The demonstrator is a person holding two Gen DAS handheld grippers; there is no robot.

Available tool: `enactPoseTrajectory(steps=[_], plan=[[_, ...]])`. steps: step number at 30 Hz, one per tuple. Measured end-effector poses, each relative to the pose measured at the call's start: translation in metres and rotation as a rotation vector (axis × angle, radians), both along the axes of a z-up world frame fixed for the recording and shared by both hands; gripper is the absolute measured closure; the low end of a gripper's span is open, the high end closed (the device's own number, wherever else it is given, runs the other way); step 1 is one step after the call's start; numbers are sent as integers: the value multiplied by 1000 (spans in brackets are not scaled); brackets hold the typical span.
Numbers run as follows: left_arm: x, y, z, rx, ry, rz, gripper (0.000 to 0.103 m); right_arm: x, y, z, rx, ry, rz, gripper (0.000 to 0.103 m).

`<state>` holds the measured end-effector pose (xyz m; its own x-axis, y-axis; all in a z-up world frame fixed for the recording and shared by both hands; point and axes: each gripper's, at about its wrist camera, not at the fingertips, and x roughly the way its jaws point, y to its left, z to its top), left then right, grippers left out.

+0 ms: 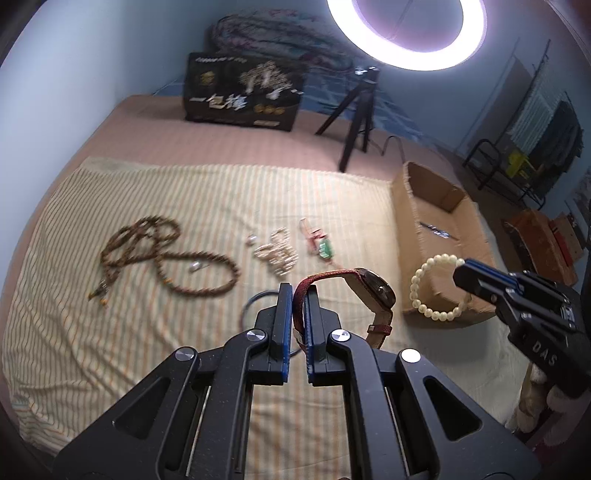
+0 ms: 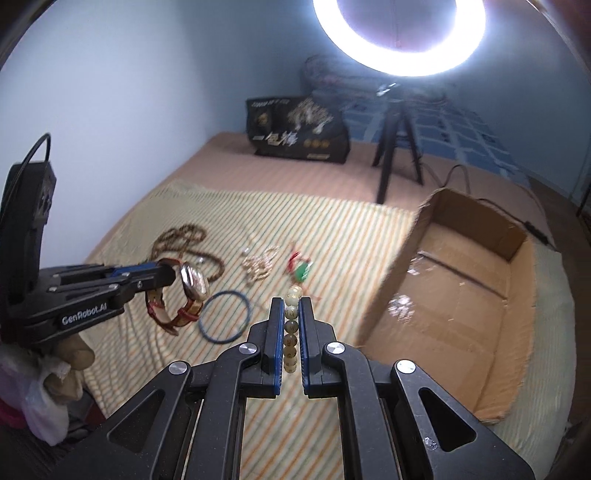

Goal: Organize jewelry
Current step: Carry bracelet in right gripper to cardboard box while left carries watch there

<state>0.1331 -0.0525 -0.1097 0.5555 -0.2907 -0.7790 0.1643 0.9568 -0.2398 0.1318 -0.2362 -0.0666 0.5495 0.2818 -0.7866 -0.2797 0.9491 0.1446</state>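
The left gripper point(image 1: 300, 291) fills the foreground of its own view, its jaws clamped on the red strap of a watch point(image 1: 373, 291); the watch face hangs off to the right of the fingertips, clear of the cloth point(image 1: 110, 350). In the right wrist view the same watch point(image 2: 192, 286) dangles at about 9 o'clock.

On the striped cloth, going left to right in the left view: a long brown bead necklace point(image 1: 166, 254) lies looped at 10 o'clock, then a small pale cluster of pearls point(image 1: 277, 253) near 12 o'clock, then a red and green charm point(image 1: 319, 245) just beside it. A blue ring point(image 2: 224, 317) lies flat on the cloth close before the left gripper, partly hidden by it in the left view.

Further right, at 2 o'clock, stands an open box point(image 1: 436, 229), its near wall on the cloth. The right gripper point(image 1: 463, 271) holds a pale bead bracelet point(image 1: 439, 290) in the air in front of that wall. In its own view the right gripper point(image 2: 293, 301) has its jaws closed on the bracelet point(image 2: 291, 332), the beads running in a line between the pads, with the box point(image 2: 461, 291) at 2 o'clock. A few small glittering pieces lie on the box floor, too blurred to name.

Far back stand a dark bag point(image 1: 242, 92), a tripod point(image 1: 354, 122) and a ring light point(image 1: 406, 33).
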Motion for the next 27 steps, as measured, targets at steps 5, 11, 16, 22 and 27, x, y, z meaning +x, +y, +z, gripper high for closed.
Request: enactPoseTrajectory(steps=[5,11,16,22,27], plan=[[2,-26,11,-14,-25,-37,99,8,-29,14,6,-27,-65,97],[12,-61,19,-24,-53,-76,99,18,-60,20,8,-42,-140,97],[22,-90,16,-31,-48,-103,99,27,-82,19,-15,-42,-180,97],[34,-122,9,-25,-47,-133,99,44,-109,13,-44,-24,-226,97],[42,-147,0,-15,-36,-157,99,62,-131,7,-61,-10,-265,97]])
